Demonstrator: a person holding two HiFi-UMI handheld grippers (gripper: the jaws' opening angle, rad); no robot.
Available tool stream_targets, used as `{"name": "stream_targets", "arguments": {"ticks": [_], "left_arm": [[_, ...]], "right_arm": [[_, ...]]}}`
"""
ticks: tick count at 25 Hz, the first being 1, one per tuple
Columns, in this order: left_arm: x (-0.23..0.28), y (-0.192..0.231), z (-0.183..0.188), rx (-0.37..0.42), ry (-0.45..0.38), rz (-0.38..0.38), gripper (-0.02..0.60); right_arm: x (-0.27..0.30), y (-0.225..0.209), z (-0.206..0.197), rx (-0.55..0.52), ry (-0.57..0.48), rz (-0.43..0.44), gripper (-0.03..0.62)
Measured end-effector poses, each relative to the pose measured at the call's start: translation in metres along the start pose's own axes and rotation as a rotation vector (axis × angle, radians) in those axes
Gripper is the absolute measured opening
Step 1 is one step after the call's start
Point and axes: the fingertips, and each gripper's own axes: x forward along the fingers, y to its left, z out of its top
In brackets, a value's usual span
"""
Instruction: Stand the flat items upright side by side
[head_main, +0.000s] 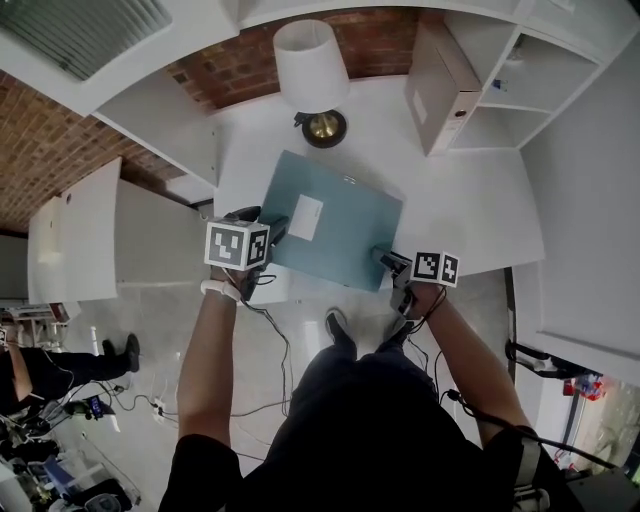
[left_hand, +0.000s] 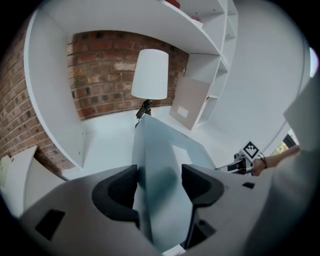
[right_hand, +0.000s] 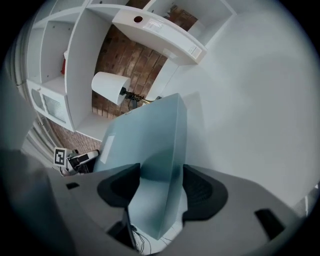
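1. The teal box file (head_main: 335, 222) is gripped at both near corners, broad face with its white label (head_main: 305, 217) turned up. It hangs over the near half of the white counter (head_main: 470, 210). I cannot tell whether its far edge touches the surface.
2. Left gripper (head_main: 264, 228): the fingers stand wide but are closed on the file's thick spine edge, with a pad against each side. The wide spread is only the file's thickness, not a loose hold.
3. Right gripper (head_main: 386, 259): its fingers are clamped across the other near corner in the same way, a pad on each face.
4. Why two grips: I judge the file too broad and floppy to swing from one corner. Holding both near corners lets me tip it like a hinged flap onto its edge.
5. The beige box file (head_main: 440, 85) already stands on end against the shelf unit (head_main: 520, 70) at the far right, leaning a little by the look of it. That is the neighbour the teal one should stand beside.
6. The lamp (head_main: 312, 62) sits at the back of the counter, just beyond the file's far corner. I see it as the main risk when the file swings up.
7. Stage, as I judge it: mid-lift, with the turn to upright and the carry rightwards not yet done.
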Motion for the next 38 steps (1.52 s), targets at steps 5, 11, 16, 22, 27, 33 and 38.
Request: {"name": "stream_targets", "arguments": {"ticks": [5,11,16,22,27,33,38], "left_arm": [[-0.023,-0.048,0.049,0.078,-0.073,-0.011,0.278],[-0.038,-0.128,0.09,0.426,-0.06,0.06,0.278],[-0.038,-0.196,0.101,0.729,-0.034,0.142,0.278],[-0.041,-0.251,0.095,0.859,-0.072,0.163,0.275],[-0.045,-0.276,0.088,0.842,-0.125,0.155,0.253],[-0.048,-0.293,0.085,0.786,-0.187,0.189,0.253],[-0.068,-0.298,0.09,0.688,-0.316,0.248,0.253]], "right_arm": [[-0.016,-0.006,0.004,-0.017,0.029,-0.051,0.273],[-0.027,-0.014,0.008,-0.085,0.058,-0.071,0.261],[-0.032,-0.029,0.014,-0.089,0.056,-0.07,0.259],[-0.065,-0.024,0.032,-0.24,0.084,-0.041,0.252],[-0.122,0.002,0.093,-0.619,-0.016,-0.018,0.259],[-0.163,0.057,0.141,-0.973,-0.112,0.077,0.296],[-0.165,0.075,0.152,-1.022,-0.114,0.114,0.313]]}}
